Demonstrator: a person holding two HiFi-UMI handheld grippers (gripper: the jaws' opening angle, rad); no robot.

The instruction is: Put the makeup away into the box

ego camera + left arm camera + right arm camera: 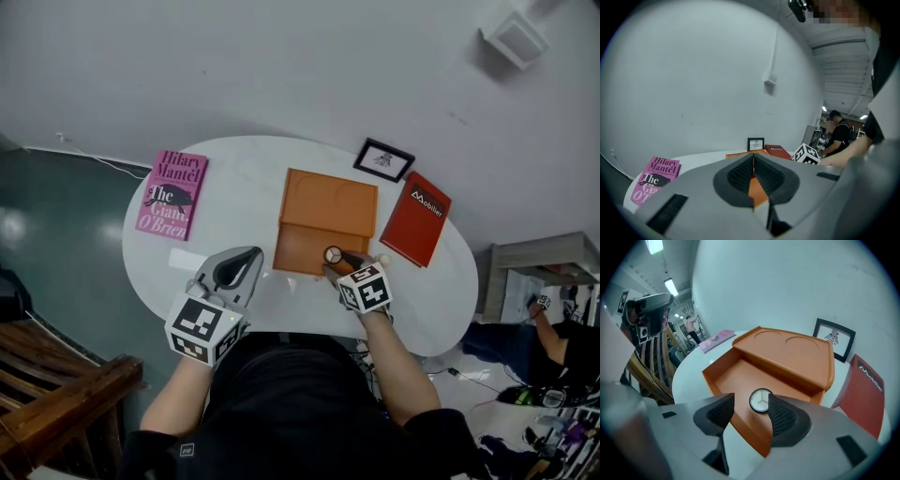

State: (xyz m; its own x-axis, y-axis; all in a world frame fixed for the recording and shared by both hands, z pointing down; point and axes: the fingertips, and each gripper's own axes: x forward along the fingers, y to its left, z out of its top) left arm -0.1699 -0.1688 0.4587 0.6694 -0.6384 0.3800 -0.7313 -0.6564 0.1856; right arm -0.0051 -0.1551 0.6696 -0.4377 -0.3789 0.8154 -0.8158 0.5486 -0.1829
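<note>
Makeup jar (761, 401): round, white-topped, seen at the front tray of the orange box (787, 357), between the spread jaws of the right claw (750, 405). Left claw (753, 169): pressed together, empty, held over the white counter (244, 178).

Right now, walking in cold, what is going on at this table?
A person works at a white table with a hand-held gripper in each hand. The right hand-held gripper is at the open orange box, jaws apart around a small round makeup item at the box's front tray. The left hand-held gripper hangs shut and empty beside the box.
</note>
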